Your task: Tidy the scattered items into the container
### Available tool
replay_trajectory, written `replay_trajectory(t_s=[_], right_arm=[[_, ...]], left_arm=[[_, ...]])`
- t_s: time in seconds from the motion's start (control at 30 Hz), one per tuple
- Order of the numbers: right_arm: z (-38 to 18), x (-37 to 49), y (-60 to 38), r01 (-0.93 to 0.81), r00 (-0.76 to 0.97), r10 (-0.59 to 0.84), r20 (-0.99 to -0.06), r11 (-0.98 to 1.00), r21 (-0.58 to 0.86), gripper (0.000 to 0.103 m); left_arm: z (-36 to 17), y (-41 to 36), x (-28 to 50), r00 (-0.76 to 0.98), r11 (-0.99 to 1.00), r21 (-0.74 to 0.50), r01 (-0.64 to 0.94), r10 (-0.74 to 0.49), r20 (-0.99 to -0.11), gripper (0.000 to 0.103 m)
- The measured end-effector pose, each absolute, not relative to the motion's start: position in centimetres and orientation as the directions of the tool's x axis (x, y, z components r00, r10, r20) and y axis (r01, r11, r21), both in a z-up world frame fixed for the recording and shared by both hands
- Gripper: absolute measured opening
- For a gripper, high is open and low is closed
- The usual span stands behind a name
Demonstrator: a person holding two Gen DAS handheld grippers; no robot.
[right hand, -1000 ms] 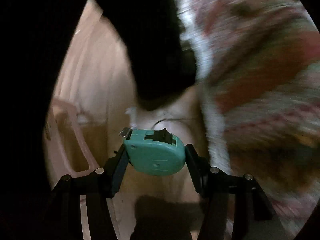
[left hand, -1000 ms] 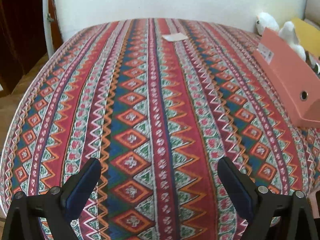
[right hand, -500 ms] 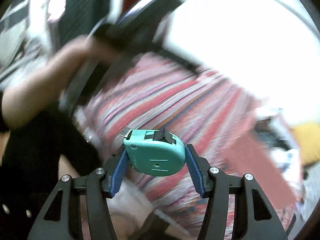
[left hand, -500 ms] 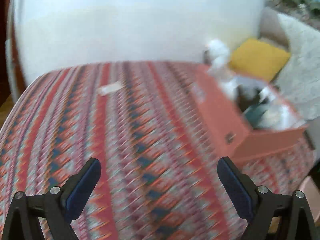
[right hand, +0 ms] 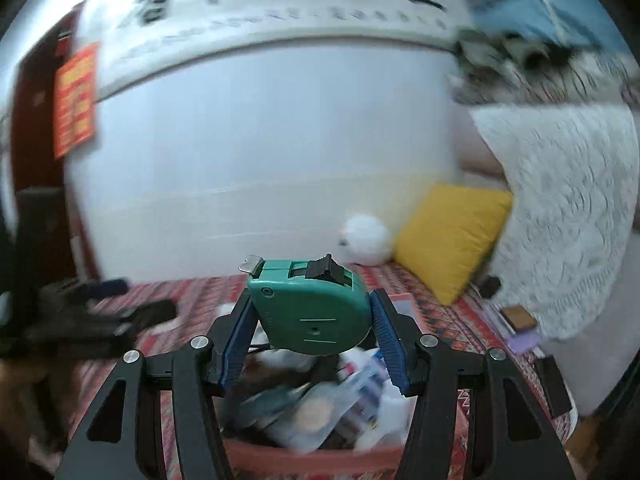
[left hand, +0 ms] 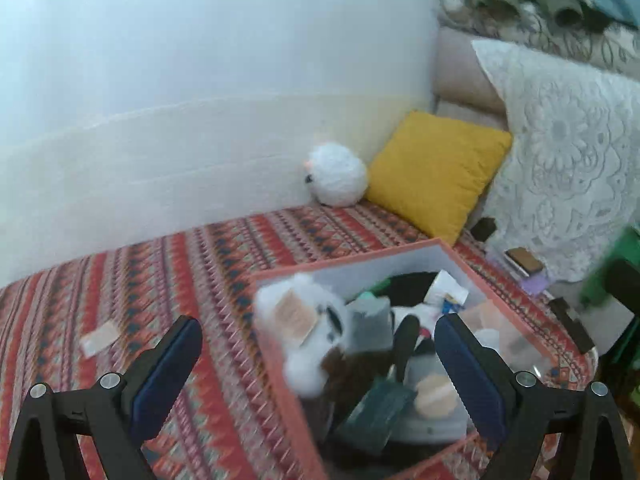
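The green tape measure [right hand: 310, 312] sat in the lower middle of the right wrist view, pinched between the two blue pads of the right claw [right hand: 312, 334]. Its black slide button and the metal tip of the tape pointed up. It hung above the orange box [right hand: 280, 458], which filled the bottom of that frame and was blurred.

In the left wrist view the same orange box [left hand: 276, 364] lay in the lower right part of the frame, on the bed with the striped red cover [left hand: 180, 280]. The box was already full of things: a white plush toy [left hand: 304, 328] with a paper tag lay at its left side, and a dark green flat thing [left hand: 376, 412] and a round beige lid [left hand: 436, 398] were near the bottom edge. The other things inside were too blurred to tell.

The left claw [left hand: 316, 364] was spread wide and held nothing; one pad stood over the bed cover and the other one over the box.

A small piece of paper [left hand: 99, 338] lay on the cover at the left of the frame, well apart from the box. In the upper middle, a white fluffy toy [left hand: 336, 176] rested against the wall, just beside a yellow cushion [left hand: 436, 172]. A white lace cloth [left hand: 568, 160] hung at the right.
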State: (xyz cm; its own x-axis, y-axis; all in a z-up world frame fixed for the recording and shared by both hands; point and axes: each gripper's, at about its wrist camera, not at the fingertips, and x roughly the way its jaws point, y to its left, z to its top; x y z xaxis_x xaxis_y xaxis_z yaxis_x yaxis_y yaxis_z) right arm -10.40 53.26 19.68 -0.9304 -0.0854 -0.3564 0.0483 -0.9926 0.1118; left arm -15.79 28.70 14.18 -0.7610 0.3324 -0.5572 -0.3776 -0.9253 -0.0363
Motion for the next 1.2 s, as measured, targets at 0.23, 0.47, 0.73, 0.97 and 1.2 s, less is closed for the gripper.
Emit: replay_trajectory(t_s=[0.23,0.47,0.73,0.97,1.2], right_arm=[[11.4,-21.4,56.9,-0.063,-0.89,-0.032,-0.455,-0.979,0.193,0.065],[8.4,-20.9,55.6,-0.135,-0.863,0.062,-0.502,-0.985,0.111,0.084],[9.6,-12.2,52.0,-0.182,-0.856,0.112,-0.504,-0.979,0.092,0.096],[10.0,-3.2,50.2,-0.334,-0.827,0.212,-0.521,-0.93,0.151,0.103],[10.6,4.6,47.8,-0.459,-0.751,0.337,-0.568,-0.884,0.083,0.103]], left_arm=[[10.4,33.2,-21.6,-0.713,-0.915,0.01,-0.404,0.308,-0.63,0.097],[8.6,33.7,-22.2,-0.721,-0.925,0.021,-0.379,0.281,-0.634,0.097],[9.8,32.6,-16.6,-0.774,-0.935,0.045,-0.352,0.264,-0.576,0.097],[11.2,31.1,-9.2,-0.815,-0.944,0.065,-0.323,0.243,-0.526,0.103],[12.4,29.3,-3.4,-0.821,-0.951,0.068,-0.303,0.224,-0.525,0.103]])
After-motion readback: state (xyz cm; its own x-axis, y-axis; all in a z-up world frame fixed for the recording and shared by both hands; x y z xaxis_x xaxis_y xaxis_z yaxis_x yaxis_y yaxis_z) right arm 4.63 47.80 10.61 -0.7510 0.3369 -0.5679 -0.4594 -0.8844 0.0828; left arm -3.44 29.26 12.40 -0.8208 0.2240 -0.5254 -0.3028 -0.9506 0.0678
